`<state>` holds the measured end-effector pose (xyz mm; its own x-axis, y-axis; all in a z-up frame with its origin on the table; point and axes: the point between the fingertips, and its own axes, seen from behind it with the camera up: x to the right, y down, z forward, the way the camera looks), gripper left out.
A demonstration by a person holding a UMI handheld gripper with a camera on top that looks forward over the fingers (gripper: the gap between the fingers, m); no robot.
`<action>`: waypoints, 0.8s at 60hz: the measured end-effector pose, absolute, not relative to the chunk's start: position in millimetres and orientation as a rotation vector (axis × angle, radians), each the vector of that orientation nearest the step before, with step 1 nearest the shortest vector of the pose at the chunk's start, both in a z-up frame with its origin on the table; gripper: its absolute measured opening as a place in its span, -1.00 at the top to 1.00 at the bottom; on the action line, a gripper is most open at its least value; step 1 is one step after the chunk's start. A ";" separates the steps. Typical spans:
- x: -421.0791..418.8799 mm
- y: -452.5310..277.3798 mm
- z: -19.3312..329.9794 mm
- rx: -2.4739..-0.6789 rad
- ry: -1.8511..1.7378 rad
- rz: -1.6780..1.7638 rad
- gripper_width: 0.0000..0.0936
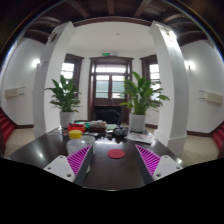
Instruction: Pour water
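My gripper point(113, 162) is open and empty, its two magenta pads point(79, 158) spread wide above a dark table point(110, 172). A small red round coaster point(117, 154) lies flat on the table just ahead, between the fingers. Beyond the left finger stands a pale container point(75, 146) with a yellow-topped object point(75, 132) behind it. Several small items point(97, 127) are clustered further back on the table; they are too small to tell apart. No cup or bottle is between the fingers.
A pale flat object point(139, 137) lies beyond the right finger. Two potted plants point(66, 97) point(139, 97) stand behind the table, by white pillars point(172, 75). A dark wooden door point(109, 82) is at the back of the room.
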<state>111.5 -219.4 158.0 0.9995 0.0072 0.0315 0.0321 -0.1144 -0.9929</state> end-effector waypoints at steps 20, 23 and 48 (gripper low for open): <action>-6.7 -187.2 99.9 -1.707 -0.130 0.121 -0.82; -9.7 -173.8 94.2 -1.716 -0.125 0.111 -0.82; -20.9 -111.2 79.2 -1.728 -0.103 0.082 -0.07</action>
<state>-20.9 -111.2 79.2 0.9933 0.1154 0.0041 0.0224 -0.1575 -0.9873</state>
